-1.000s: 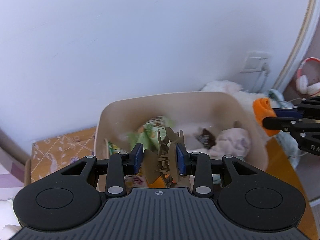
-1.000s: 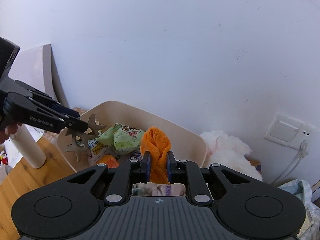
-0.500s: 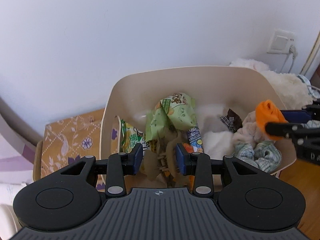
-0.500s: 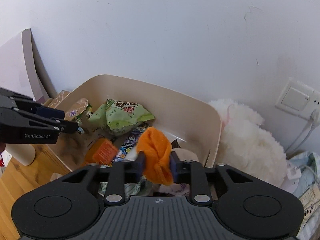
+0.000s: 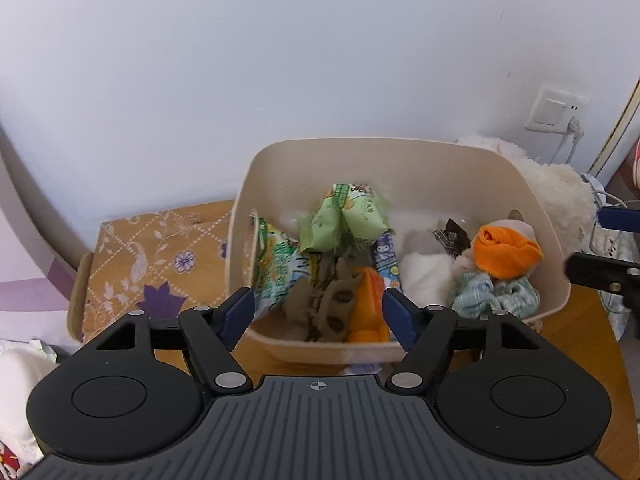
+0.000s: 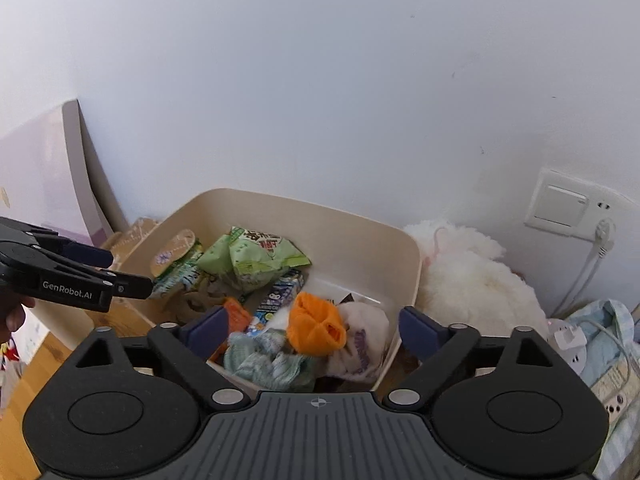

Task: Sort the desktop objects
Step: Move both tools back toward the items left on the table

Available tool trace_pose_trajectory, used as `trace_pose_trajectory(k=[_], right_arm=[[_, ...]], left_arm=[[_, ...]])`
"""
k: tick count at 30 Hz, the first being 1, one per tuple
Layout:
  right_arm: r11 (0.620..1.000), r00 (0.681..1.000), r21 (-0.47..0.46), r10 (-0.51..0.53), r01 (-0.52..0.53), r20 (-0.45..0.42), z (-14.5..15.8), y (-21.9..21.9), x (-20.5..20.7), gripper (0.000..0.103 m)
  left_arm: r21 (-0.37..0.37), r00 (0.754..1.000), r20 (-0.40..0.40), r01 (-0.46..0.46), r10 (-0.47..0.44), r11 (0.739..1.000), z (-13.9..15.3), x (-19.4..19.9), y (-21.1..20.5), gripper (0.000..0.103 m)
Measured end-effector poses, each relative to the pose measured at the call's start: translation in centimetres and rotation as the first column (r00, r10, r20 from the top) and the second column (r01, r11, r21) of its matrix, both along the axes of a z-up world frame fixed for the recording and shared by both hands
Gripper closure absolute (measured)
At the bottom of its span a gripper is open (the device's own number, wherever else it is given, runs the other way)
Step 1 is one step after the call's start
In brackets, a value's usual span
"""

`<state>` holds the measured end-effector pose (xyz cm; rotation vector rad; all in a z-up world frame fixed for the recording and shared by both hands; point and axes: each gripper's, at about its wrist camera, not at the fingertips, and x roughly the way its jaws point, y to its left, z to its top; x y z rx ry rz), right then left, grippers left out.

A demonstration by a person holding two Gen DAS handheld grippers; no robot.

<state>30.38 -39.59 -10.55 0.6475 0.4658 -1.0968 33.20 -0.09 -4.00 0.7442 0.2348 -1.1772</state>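
Observation:
A beige bin point(image 5: 400, 152) point(image 6: 304, 210) stands against the wall and holds snack packets and cloth items. My left gripper point(image 5: 318, 316) hangs over its near left part with jaws opening; the brown hair claw point(image 5: 334, 300) lies loose in the bin below them, apart from the pads. My right gripper point(image 6: 314, 328) is over the bin's right part, jaws opening wide. The orange rolled sock point(image 6: 318, 324) point(image 5: 506, 250) rests on the cloth pile between them, touching neither pad. A green snack bag point(image 5: 348, 216) point(image 6: 256, 256) lies in the middle.
A patterned orange box point(image 5: 156, 256) sits left of the bin. A white plush toy point(image 6: 468, 276) lies to its right, near a wall socket point(image 6: 572, 204) with a cable and a power strip point(image 6: 568, 344). The wooden tabletop point(image 5: 576, 320) shows at the bin's right.
Both grippers came down over the bin and opened. The hair claw dropped from the left jaws and the orange sock from the right jaws into the bin.

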Motion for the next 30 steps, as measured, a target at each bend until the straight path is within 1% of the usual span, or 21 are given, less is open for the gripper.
trace_pose_trajectory(k=[2, 3, 5, 9, 11, 14, 15, 16, 19, 22, 23, 25, 27, 30], right_arm=[[1.0, 1.0, -0.002, -0.004, 0.004, 0.011, 0.2, 1.1, -0.4, 0.006], [1.0, 1.0, 0.001, -0.004, 0.004, 0.017, 0.2, 1.6, -0.5, 0.004], [1.0, 1.0, 0.013, -0.013, 0.012, 0.026, -0.2, 2.8, -0.8, 0.003], [0.998, 1.0, 0.055, 0.002, -0.003, 0.031, -1.5, 5.1, -1.0, 0.0], [0.997, 1.0, 0.078, 0.011, -0.013, 0.025, -2.4, 6.2, -0.9, 0.0], [0.996, 1.0, 0.089, 0.021, -0.022, 0.006, -3.5, 8.0, -0.7, 0.0], [0.995, 1.0, 0.096, 0.028, -0.028, 0.001, -3.9, 8.5, -0.6, 0.0], [0.994, 1.0, 0.108, 0.03, -0.03, -0.005, -4.4, 8.9, -0.5, 0.0], [0.988, 0.999, 0.146, 0.045, -0.041, -0.024, -5.7, 9.8, -0.1, 0.0], [0.982, 0.997, 0.18, 0.06, -0.052, -0.038, -7.2, 10.6, 0.6, 0.0], [0.98, 0.997, 0.19, 0.067, -0.059, -0.039, -7.6, 10.9, 0.9, 0.0], [0.974, 0.995, 0.213, 0.09, -0.079, -0.041, -8.5, 11.5, 1.5, 0.0], [0.968, 0.993, 0.23, 0.113, -0.099, -0.047, -9.2, 12.2, 2.1, 0.0], [0.96, 0.989, 0.255, 0.136, -0.117, -0.055, -10.3, 13.0, 2.8, 0.0]], left_arm=[[0.009, 0.999, -0.001, 0.034, -0.034, 0.999, 0.0, 0.3, 1.0, 0.031], [0.009, 0.999, 0.001, 0.032, -0.032, 0.999, 0.0, 0.6, 1.5, 0.031], [0.01, 0.998, 0.009, 0.056, -0.056, 0.998, -0.1, 1.0, 2.6, 0.031], [0.018, 0.996, -0.004, 0.087, -0.087, 0.996, -0.6, 1.9, 4.8, 0.031], [0.036, 0.993, -0.001, 0.116, -0.116, 0.993, -1.1, 2.3, 5.7, 0.031], [0.066, 0.991, 0.024, 0.131, -0.133, 0.989, -2.4, 2.6, 6.9, 0.031], [0.075, 0.991, 0.022, 0.13, -0.132, 0.989, -2.7, 2.8, 7.1, 0.031], [0.093, 0.988, 0.013, 0.151, -0.153, 0.984, -3.2, 2.9, 7.4, 0.031], [0.12, 0.988, -0.002, 0.151, -0.152, 0.981, -4.7, 3.2, 8.0, 0.031], [0.117, 0.991, -0.002, 0.131, -0.131, 0.985, -6.2, 3.1, 8.9, 0.031], [0.123, 0.991, -0.007, 0.137, -0.137, 0.983, -6.7, 3.2, 9.1, 0.031], [0.152, 0.991, -0.029, 0.132, -0.129, 0.98, -7.9, 3.2, 9.3, 0.031], [0.183, 0.991, -0.032, 0.13, -0.126, 0.974, -8.9, 3.2, 9.5, 0.031], [0.239, 0.986, -0.027, 0.166, -0.165, 0.957, -10.3, 3.1, 9.9, 0.031]])
